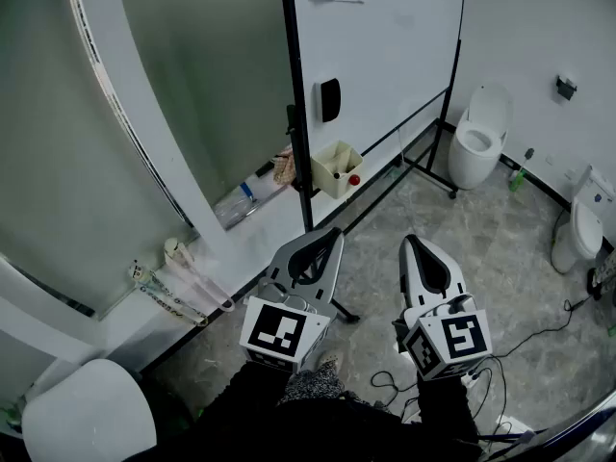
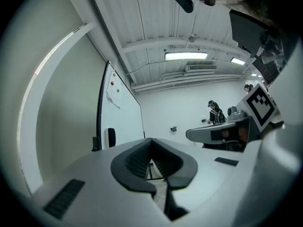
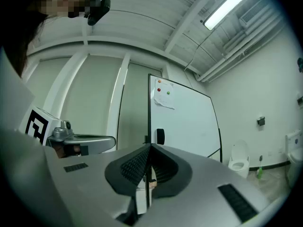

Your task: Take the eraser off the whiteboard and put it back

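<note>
I hold the left gripper (image 1: 330, 233) and right gripper (image 1: 408, 242) level, side by side, and each has its jaws pressed together on nothing. The black eraser (image 1: 329, 99) sits on the whiteboard (image 1: 385, 56) near its left edge, well ahead of both. Only the head view shows black cables (image 1: 539, 340) on the floor. Only the left gripper view shows a distant person (image 2: 216, 112).
</note>
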{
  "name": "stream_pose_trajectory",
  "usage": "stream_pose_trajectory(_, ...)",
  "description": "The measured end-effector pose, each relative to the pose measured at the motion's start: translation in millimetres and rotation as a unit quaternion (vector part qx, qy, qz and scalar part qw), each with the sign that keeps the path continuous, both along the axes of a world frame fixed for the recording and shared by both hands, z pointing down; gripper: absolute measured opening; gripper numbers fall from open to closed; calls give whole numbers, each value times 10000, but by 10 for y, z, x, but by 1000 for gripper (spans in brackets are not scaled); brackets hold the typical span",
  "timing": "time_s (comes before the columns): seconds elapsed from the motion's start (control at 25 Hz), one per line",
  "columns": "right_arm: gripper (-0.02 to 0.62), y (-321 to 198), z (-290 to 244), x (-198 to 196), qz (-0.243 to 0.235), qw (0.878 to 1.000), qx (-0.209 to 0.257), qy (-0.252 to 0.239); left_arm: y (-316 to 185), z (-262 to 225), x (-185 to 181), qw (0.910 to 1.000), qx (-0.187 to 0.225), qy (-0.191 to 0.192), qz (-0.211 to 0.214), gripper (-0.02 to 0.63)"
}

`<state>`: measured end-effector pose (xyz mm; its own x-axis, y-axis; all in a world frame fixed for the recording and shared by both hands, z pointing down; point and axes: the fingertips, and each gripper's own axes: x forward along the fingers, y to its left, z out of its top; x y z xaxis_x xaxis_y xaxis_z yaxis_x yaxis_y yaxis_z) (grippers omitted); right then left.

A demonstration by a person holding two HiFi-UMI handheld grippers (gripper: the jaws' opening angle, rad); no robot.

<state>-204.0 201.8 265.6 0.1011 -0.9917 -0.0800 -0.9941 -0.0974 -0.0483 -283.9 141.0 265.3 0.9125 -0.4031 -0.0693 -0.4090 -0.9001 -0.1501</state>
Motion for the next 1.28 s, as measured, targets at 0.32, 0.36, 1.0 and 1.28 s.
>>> stream_pose_trajectory(0.32,9,-574,-33,234,-38,9998,100,181,-585,11,281,9999,-71,128,-33,5)
stream_pose_trajectory(0.36,9,-659,-42,276,-31,9998,103,193,-669,3,320,9999,-66,140,-37,5)
stream_pose_trajectory(1.0,9,-1835,-29,636,-79,9996,115,259,-1803,6,750,9997,-54,221,36,5)
stream_pose_trajectory(1.28,9,-2034,20,672,-162,9995,67,269,-1983,45,809,9998,-98,164,47,5)
